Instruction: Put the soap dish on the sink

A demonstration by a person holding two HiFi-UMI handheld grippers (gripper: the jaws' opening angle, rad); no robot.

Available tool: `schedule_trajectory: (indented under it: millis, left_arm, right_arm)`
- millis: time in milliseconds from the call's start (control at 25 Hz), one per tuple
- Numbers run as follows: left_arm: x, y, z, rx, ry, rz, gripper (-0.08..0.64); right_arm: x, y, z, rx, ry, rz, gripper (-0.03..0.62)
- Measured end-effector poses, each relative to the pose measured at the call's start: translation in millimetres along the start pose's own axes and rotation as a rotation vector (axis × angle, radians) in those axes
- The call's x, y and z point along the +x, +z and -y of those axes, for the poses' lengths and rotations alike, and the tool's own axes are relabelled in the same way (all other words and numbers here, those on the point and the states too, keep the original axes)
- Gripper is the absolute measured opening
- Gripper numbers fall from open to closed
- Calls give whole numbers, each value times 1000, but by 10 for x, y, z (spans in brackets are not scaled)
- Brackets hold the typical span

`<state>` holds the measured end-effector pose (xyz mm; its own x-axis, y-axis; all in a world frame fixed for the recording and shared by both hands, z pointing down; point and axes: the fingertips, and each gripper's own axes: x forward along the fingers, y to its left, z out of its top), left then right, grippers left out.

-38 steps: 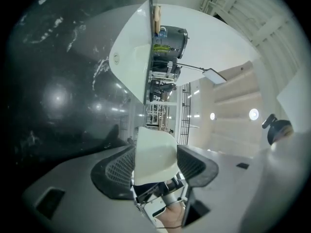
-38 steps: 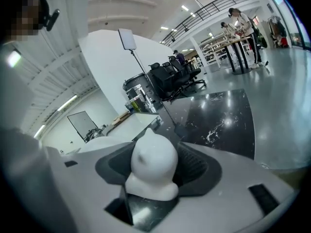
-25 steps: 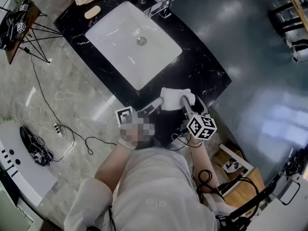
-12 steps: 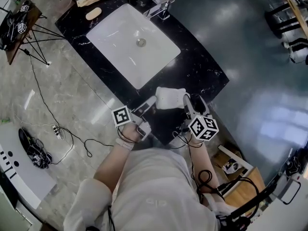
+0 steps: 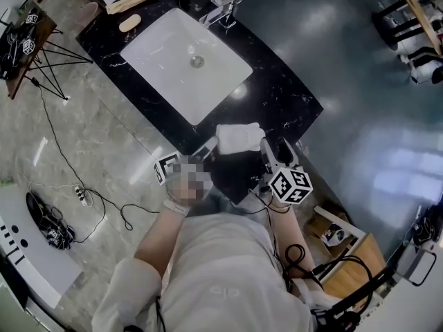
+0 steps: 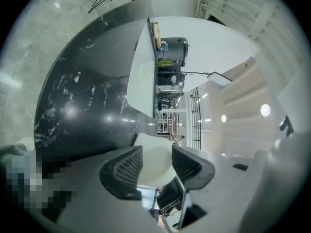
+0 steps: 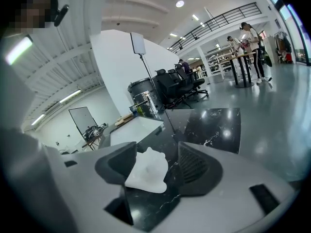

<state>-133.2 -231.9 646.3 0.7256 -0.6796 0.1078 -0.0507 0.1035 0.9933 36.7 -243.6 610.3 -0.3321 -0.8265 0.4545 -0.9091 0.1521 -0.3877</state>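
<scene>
The white soap dish [image 5: 237, 137] hangs in the air at the near corner of the black counter [image 5: 280, 95], between my two grippers. My right gripper [image 5: 265, 146] is shut on its right end; in the right gripper view the wavy-edged soap dish [image 7: 147, 171] lies against the left pad. My left gripper [image 5: 210, 146] has come in from the left. Its jaws are closing with the soap dish [image 6: 154, 161] between them, and I see no firm press. The white sink [image 5: 185, 64] lies farther along the counter.
A faucet [image 5: 223, 10] stands at the sink's far side, and a bar of soap [image 5: 129, 23] lies at the counter's far left. A tripod [image 5: 59, 54] and cables [image 5: 86, 198] are on the floor to the left. A cardboard box [image 5: 332, 232] sits at lower right.
The right gripper has lifted the soap dish and carried it left and away from me. The left gripper has moved in around the dish's left end, and its jaws have narrowed.
</scene>
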Motion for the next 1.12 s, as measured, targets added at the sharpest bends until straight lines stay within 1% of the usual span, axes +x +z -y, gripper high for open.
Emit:
schedule_trajectory:
  millis: [120, 240, 440, 640, 760, 840, 920, 1120]
  left_arm:
    - [8, -21, 129, -8, -45, -6, 190]
    - [13, -24, 242, -12, -74, -3, 190]
    - [-12, -53, 498, 19, -118, -15, 190]
    - [-28, -144, 886, 74, -175, -32, 190]
    - [-2, -292, 1107, 98, -212, -53, 190]
    - [65, -433, 1259, 119, -238, -84, 186]
    - [166, -616, 1423, 139, -264, -131, 181]
    - [428, -1273, 1774, 182, -311, -282, 178]
  right_arm:
    - [-68, -30, -30, 2, -1, 1, 275]
    - [-104, -36, -58, 7, 0, 9, 275]
    - [-178, 51, -115, 14, 8, 47, 275]
    - [-410, 311, -170, 47, 27, 141, 275]
    - [-659, 519, -195, 66, 51, 219, 275]
    - [-863, 676, -184, 75, 62, 279, 275]
    - [-1098, 831, -152, 89, 65, 340, 275]
    - [-1818, 1075, 71, 145, 50, 486, 275]
